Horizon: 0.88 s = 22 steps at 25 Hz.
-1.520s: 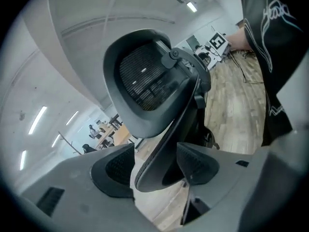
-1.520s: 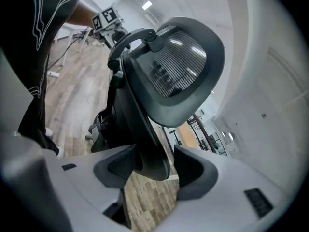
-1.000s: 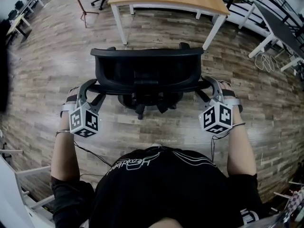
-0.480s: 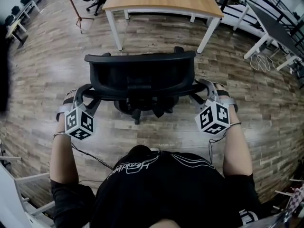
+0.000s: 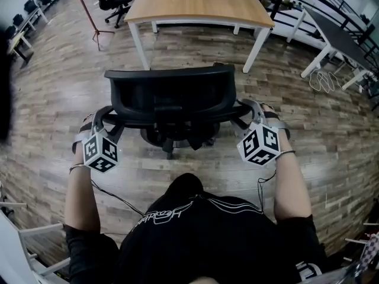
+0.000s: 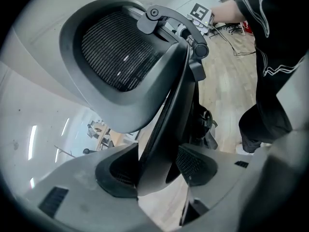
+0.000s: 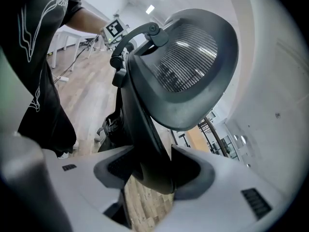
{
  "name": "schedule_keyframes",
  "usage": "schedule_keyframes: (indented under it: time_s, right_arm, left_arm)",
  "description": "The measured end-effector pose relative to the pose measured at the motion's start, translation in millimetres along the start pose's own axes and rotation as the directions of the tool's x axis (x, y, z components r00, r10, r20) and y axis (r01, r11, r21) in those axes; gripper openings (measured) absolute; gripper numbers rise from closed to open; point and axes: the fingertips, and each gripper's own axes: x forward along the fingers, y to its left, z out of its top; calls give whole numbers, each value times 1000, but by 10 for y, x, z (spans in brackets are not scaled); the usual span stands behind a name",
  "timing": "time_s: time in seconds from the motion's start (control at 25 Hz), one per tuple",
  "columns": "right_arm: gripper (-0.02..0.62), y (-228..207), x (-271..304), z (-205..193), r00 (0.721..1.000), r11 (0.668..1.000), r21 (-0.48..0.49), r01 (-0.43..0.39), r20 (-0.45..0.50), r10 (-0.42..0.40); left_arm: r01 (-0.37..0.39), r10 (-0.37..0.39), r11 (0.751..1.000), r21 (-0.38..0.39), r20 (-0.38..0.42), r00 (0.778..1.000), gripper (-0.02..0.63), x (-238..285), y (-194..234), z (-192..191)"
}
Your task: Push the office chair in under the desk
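I'm clamping the left gripper [image 6: 157, 168] and right gripper [image 7: 154, 170] onto the chair [image 5: 172, 90] at its back frame, the chair standing on the wood-plank floor [image 5: 59, 81] just short of the desk [image 5: 201, 2] in an open office.

open floor [image 5: 195, 49] between chair [image 5: 172, 93], desk [image 5: 198, 2]

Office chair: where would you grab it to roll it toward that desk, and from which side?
From behind, at the curved bars flanking the backrest: they stick out on both sides, thin enough for jaws. The left gripper and right gripper each clamp one, facing the desk.
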Motion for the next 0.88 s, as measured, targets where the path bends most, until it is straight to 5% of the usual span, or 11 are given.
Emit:
schedule_keyframes:
  time_s: [0.88]
  right_arm:
    - [253, -545, 585, -25, 1000, 999, 38, -5, 5, 5]
  left_arm:
    - [4, -5, 999, -37, -30, 1000, 239, 696, 593, 59]
